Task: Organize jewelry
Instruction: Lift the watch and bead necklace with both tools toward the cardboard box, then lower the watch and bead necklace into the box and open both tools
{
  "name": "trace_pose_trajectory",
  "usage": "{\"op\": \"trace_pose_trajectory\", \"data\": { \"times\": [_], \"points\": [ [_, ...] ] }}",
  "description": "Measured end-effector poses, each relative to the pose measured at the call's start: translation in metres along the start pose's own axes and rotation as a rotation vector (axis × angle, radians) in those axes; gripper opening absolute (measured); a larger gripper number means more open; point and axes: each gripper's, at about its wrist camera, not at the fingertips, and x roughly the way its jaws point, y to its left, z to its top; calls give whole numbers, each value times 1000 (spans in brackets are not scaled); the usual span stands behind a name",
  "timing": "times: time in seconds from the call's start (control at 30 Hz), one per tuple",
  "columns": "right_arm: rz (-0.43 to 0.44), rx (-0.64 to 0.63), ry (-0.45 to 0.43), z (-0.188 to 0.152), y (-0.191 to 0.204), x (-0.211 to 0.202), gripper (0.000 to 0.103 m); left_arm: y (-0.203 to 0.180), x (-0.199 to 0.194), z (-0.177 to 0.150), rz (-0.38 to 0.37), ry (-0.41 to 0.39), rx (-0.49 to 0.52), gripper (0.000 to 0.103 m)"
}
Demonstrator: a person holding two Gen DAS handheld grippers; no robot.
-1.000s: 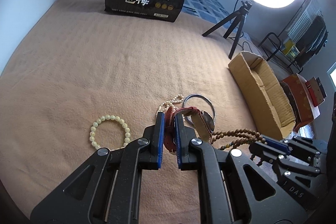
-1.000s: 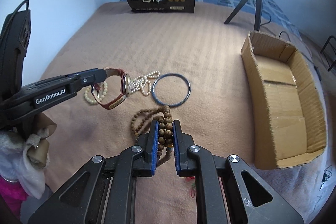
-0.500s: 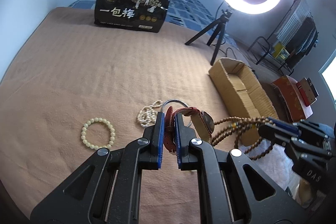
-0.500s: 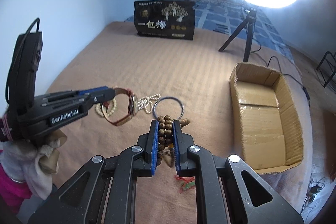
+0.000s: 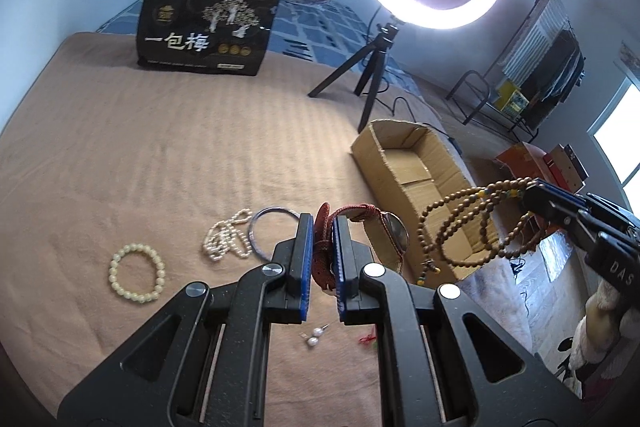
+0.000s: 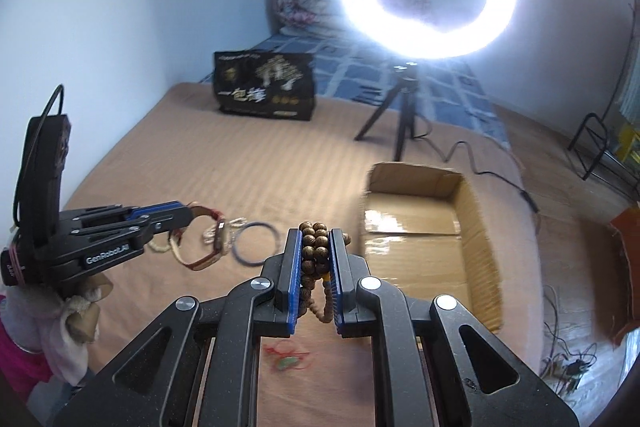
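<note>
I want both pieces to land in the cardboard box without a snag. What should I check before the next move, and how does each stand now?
1. Left gripper shut on the watch strap: ok.
2. Right gripper shut on the wooden bead strand: ok.
3. Both pieces lifted clear of the blanket: ok.
4. Cardboard box open and empty: ok.
5. Dangling bead loops clear of the watch: cannot tell.
6. Either piece already over the box: not ok.
</note>
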Motion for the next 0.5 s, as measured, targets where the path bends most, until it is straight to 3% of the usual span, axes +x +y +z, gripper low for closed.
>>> {"op": "trace_pose_trajectory", "data": {
  "times": [0.5],
  "points": [
    [-124,102,11,-11,-84,3,11,-53,51,23,-66,12,36,8]
  ]
}}
